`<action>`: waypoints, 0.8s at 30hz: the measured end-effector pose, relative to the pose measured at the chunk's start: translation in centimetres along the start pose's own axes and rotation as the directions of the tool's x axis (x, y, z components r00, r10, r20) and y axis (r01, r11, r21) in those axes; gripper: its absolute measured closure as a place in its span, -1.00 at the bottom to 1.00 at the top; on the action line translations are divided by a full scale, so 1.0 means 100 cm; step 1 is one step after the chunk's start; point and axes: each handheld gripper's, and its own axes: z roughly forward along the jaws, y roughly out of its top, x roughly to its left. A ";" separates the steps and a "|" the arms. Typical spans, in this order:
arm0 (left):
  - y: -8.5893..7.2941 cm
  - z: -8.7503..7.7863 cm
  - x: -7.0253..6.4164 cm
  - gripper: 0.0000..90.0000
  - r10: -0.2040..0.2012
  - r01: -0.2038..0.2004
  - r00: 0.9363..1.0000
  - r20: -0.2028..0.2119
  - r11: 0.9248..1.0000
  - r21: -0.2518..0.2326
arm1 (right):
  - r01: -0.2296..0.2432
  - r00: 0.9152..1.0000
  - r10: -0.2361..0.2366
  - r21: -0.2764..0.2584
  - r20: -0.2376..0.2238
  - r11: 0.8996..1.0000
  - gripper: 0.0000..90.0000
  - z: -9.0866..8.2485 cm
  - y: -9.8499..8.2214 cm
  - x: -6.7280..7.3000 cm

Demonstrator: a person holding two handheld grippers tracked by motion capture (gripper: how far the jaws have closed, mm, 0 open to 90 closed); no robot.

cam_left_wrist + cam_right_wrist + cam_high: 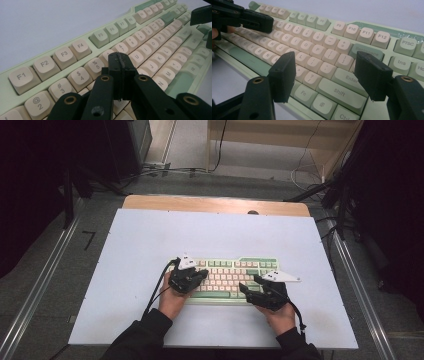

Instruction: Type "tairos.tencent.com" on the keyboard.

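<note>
1. Nearest the camera, the person's sleeves are cut off at the table's (125, 320) near edge.
2. The left gripper (199, 275), jaws pressed together on nothing, covers the keyboard's (227, 265) left keys.
3. The right gripper (325, 72), jaws spread and empty, hides its right end.
4. The keyboard lies mid-table, long axis across, function row away from the person.

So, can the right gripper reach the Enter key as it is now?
Probably yes: the right gripper hangs open just above the Enter key, and nothing lies between them on the keyboard.
</note>
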 end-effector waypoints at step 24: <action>0.006 -0.020 0.007 0.01 -0.059 0.053 0.997 -0.056 0.993 -0.105 | 0.000 1.000 0.000 -0.015 0.005 1.000 -0.09 -0.001 0.002 0.000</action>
